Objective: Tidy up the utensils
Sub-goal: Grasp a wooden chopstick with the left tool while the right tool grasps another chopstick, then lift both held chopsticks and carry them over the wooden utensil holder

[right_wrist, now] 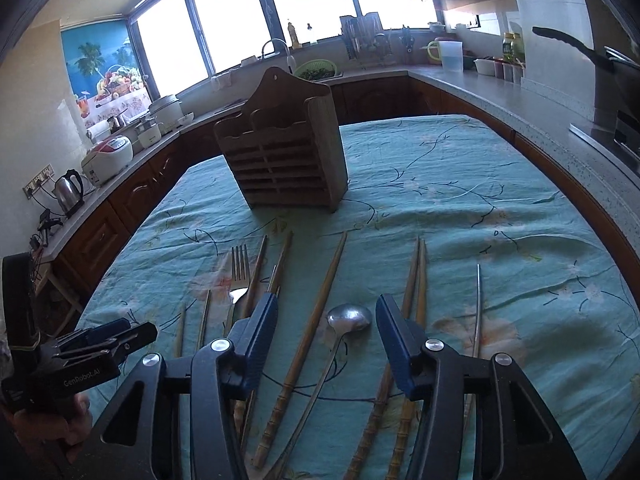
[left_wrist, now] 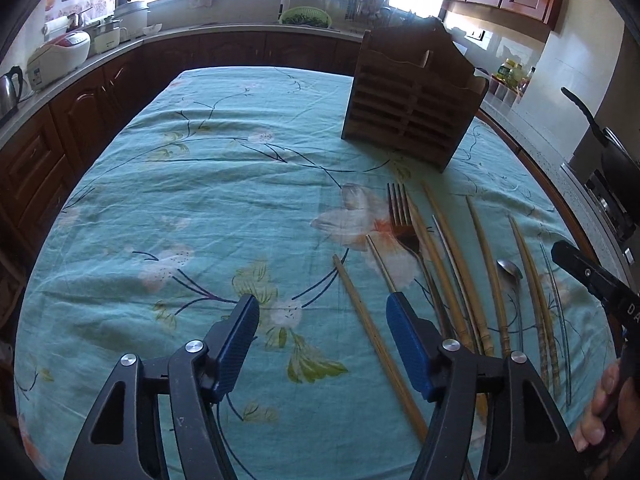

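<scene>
Showing only rightward: steel chopstick (right_wrist: 477,312)

A wide stretch of bare tablecloth (left_wrist: 192,184) is left open on the left side of the table, where nothing blocks a gripper. The far middle is taken up by an upright wooden holder (right_wrist: 286,152). The near right is crowded by chopsticks (right_wrist: 320,312), a fork (left_wrist: 404,220) and a spoon (right_wrist: 348,318), laid side by side with only narrow gaps between
</scene>
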### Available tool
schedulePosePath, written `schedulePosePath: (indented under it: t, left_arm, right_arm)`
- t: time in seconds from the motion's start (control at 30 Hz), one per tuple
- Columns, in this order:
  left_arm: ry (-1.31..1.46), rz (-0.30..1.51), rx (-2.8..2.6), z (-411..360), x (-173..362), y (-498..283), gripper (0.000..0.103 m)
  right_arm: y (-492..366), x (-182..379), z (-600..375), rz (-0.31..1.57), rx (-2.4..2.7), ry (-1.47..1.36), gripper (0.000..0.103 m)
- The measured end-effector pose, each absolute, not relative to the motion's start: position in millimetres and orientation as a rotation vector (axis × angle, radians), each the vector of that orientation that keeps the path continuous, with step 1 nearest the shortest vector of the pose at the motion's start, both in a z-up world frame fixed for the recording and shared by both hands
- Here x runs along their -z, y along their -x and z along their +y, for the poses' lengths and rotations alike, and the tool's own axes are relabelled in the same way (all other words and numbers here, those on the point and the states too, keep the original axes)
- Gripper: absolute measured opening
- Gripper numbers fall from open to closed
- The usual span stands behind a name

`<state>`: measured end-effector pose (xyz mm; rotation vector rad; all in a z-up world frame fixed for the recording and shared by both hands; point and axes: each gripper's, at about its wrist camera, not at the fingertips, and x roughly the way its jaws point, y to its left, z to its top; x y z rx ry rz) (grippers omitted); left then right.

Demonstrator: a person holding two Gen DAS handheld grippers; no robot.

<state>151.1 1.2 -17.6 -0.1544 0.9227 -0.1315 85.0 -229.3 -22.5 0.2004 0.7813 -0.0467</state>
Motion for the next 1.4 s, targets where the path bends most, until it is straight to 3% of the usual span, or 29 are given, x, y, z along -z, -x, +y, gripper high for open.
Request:
schedulePosePath:
  t: [0.17,0.5,0.63,0.73,0.77,0.83,1.03,1.4]
  left_arm:
    - [0.15,0.976,0.139,-6,28,-177,0.049]
    - [0.041,1.008,0.139,-29,42,-201,0.042]
    - [-0.05,0.975,0.146,-48,42,-198,0.02]
    - [-0.049,0.962,0.169,-50,45,-199,0.011]
    - [-0.037,0.961,0.174,-48,46,-199,0.009]
    - [-0.003,0.966,0.183,-42,47,-200,0.004]
    - [0.106,0.979,0.226,-12,33,-196,0.003]
    - [0.162,0.825,0.297,18,-37,-165,0.003]
  right_arm:
    - [-119,38,-229,0.866,0.039,-0.198,0.042]
    - [-179,72,-234,1.007,0.098,-0.158,0.038]
    - [-191,74,-221,1.015,0.114,-0.043,0.037]
    - [-191,74,-218,0.995,0.102,-0.017,0.02]
    - [-190,73,-218,0.997,0.098,-0.023,0.009]
    - [-187,72,-221,0.999,0.079,-0.056,0.008]
    - [-162,50,-227,0.945,0.018,-0.154,0.007]
    - [-126,-23,-219,0.77,-0.039,-0.188,0.006]
